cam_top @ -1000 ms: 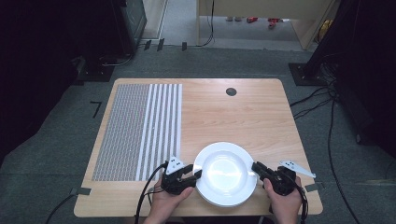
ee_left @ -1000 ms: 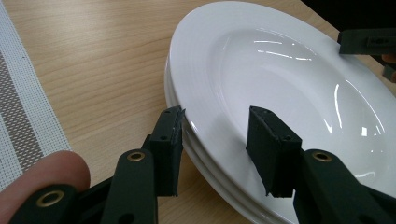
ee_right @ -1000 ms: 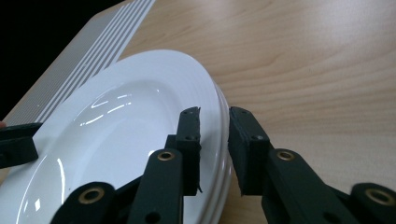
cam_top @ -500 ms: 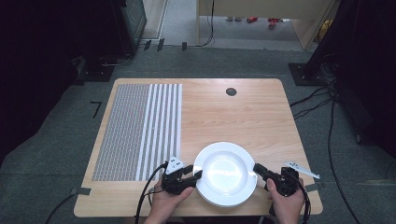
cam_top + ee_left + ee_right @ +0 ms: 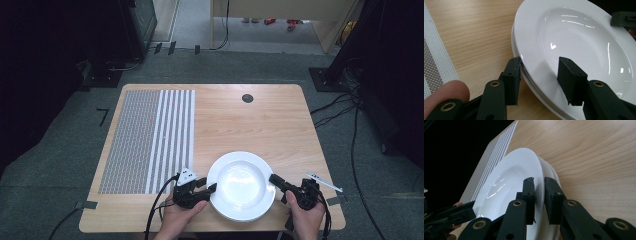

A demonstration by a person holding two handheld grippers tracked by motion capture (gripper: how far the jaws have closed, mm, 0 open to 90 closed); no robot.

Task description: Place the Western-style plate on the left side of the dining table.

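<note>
A stack of white plates (image 5: 241, 186) sits near the table's front edge. My left gripper (image 5: 212, 189) is at its left rim. In the left gripper view the left gripper (image 5: 540, 75) straddles the top plate's (image 5: 579, 37) rim, one jaw under the edge and one over the well, with a wide gap. These jaws have just been opening a little and are not pressing on the rim. My right gripper (image 5: 272, 178) is at the right rim. In the right gripper view the right gripper (image 5: 539, 195) is shut on the top plate's (image 5: 509, 182) rim, above the lower plates (image 5: 551, 173).
A grey-and-white striped mat (image 5: 150, 140) covers the table's left part. A black round cap (image 5: 247, 98) sits at the far middle of the wooden table (image 5: 280, 130). A thin white strip (image 5: 325, 182) lies by the right edge.
</note>
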